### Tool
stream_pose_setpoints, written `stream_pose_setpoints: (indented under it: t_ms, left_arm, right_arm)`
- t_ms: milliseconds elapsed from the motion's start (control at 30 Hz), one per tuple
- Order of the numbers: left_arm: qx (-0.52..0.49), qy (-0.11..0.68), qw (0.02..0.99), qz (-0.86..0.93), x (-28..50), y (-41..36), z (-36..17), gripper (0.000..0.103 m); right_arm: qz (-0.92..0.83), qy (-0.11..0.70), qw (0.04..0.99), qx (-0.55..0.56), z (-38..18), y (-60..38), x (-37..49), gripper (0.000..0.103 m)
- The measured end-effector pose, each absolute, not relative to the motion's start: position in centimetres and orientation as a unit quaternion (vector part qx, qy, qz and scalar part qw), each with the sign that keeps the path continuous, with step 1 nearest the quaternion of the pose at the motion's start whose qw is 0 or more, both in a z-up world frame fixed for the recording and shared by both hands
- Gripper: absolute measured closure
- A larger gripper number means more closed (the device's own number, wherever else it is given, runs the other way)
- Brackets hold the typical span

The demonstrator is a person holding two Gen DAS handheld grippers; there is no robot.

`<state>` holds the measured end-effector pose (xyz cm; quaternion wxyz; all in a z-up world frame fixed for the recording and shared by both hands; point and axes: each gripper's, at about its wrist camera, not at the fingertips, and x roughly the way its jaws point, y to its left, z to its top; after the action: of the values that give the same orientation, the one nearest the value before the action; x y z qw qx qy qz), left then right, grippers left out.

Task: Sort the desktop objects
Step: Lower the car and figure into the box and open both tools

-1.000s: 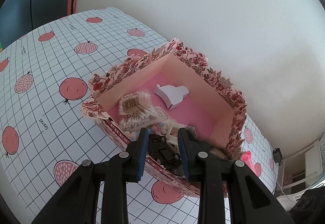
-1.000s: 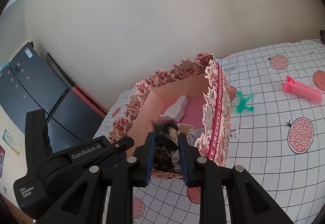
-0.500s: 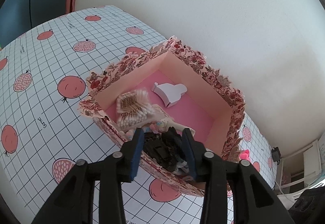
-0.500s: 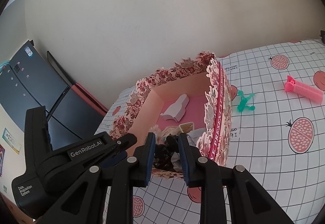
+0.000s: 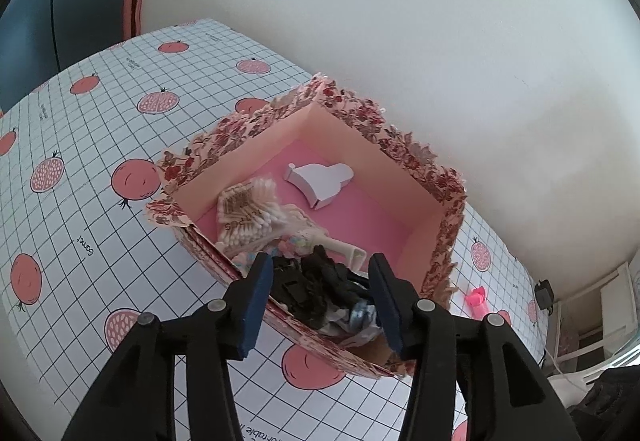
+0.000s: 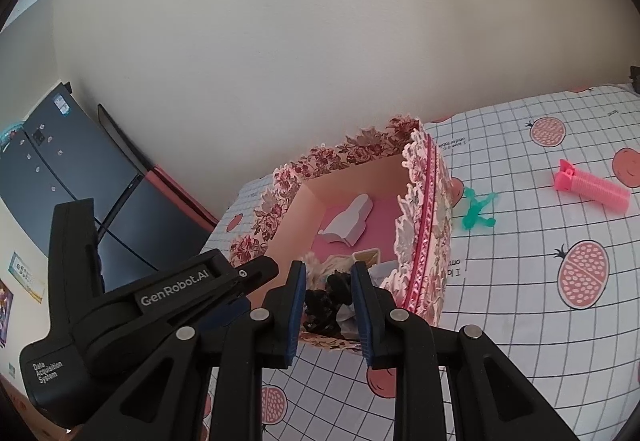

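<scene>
The black item [image 5: 316,287] lies inside the box [image 5: 436,201], in the near corner, on top of pale clutter. It is dark, lumpy and irregular; its exact kind cannot be told. It sits directly ahead of the left gripper [image 5: 320,297], between the two blue pads. The jaws are opening, and a gap shows on each side of the item, so the pads no longer press on it. Judgement: this is a release into the box, and the next move is a straight withdrawal up and back, clear of the near wall.

The right gripper [image 6: 328,299] points at the same corner from the other side. Its jaws stand nearly closed and hold nothing; the item shows beyond them.

Other box contents: a cotton swab pack [image 5: 248,213] just beside the item, and a white bottle-shaped piece [image 5: 320,183] farther back on the pink floor.

Still unsorted on the tablecloth [image 6: 520,281], right of the box: a green clip [image 6: 478,211] near the wall, and a pink roller [image 6: 592,193] well apart. The right gripper is the nearer to both.
</scene>
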<state>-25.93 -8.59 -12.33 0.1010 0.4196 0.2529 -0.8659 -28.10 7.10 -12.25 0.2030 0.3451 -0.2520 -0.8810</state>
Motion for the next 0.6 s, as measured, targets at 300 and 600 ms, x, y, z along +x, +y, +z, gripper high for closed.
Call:
stream_pose_setpoints:
  t_ms: [300,600]
  left_arm:
    - [0.415,0.234,0.096,-0.874,-25.8,-6.5,-11.0,0.052]
    - [0.406,0.22,0.102,-0.881,-25.5,-4.6,-9.8,0.051]
  right_arm:
    - [-0.884,-0.264,0.194,0.334,-11.1,9.4,-27.5,0.076]
    - [-0.886,-0.268,0.183,0.332,-10.3,11.7,-26.9,0.058]
